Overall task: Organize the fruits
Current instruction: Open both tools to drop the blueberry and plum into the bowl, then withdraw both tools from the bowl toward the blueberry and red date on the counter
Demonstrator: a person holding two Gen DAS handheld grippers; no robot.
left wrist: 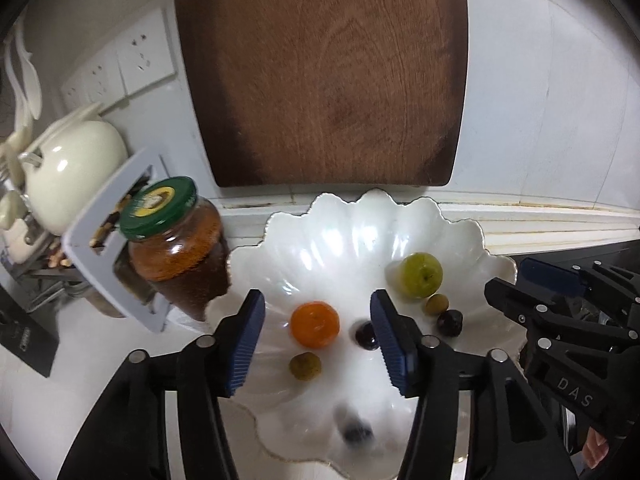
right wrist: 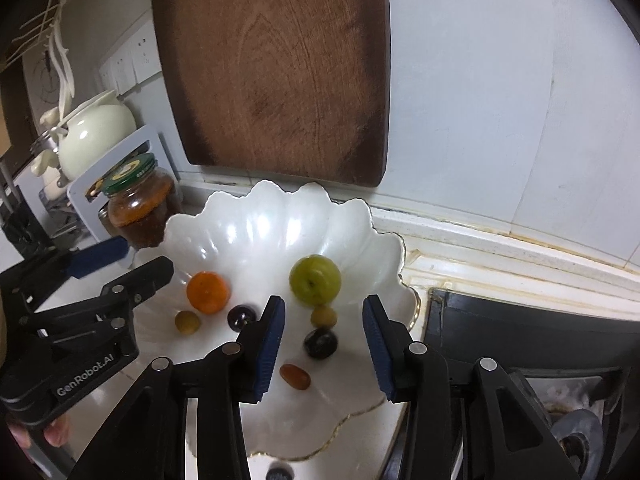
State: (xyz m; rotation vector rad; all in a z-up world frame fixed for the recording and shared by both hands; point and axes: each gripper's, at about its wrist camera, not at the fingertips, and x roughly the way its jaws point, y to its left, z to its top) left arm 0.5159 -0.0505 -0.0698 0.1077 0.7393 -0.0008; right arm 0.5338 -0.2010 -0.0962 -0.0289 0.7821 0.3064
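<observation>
Both grippers, left (left wrist: 318, 344) and right (right wrist: 324, 344), are held open and empty over the scalloped bowl (left wrist: 360, 224); an orange (left wrist: 315, 324), green fruit (left wrist: 421, 275) and smaller fruits are spread inside it.

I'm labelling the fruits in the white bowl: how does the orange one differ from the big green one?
The orange fruit is bright orange and a little smaller; the green fruit is yellow-green and the largest in the bowl. The orange fruit lies toward the jar side, the green fruit toward the stove side. The green fruit shows a small stem dimple; the orange fruit's skin looks plain. Both are round, and neither is gripped.
</observation>
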